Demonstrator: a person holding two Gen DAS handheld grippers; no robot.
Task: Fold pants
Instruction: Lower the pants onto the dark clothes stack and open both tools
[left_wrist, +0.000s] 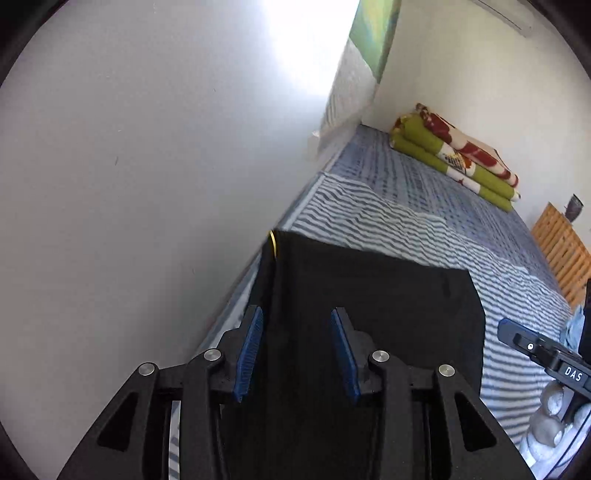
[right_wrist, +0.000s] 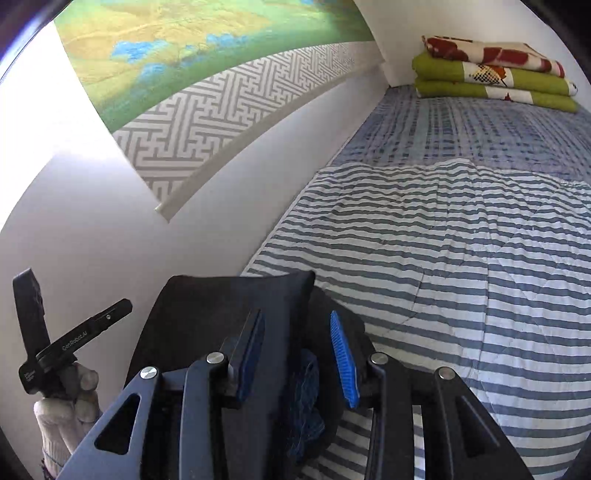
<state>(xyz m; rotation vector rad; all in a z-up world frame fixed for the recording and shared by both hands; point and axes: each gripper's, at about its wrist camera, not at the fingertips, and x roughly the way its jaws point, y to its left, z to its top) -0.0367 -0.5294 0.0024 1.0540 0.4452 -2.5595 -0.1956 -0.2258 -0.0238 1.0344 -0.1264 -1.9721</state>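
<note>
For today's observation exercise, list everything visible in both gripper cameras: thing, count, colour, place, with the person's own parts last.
Pants: one, black, folded on the bed's near edge by the wall.
Bedcover: one, blue-and-white striped, near half of the bed.
Checked sheet: one, blue, far half of the bed.
Folded blanket: one, green with red-and-white print, far end of the bed.
Wall hanging: one, green-yellow landscape with grey maze border, on the wall.
Wooden slats: orange-brown, beyond the bed.
Left gripper: black, blue pads, open over pants.
Right gripper: same, open.
Gloved hand: white.

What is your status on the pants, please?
Left gripper and right gripper open, over black pants. Pants folded on striped quilt. Nothing in the way.
</note>
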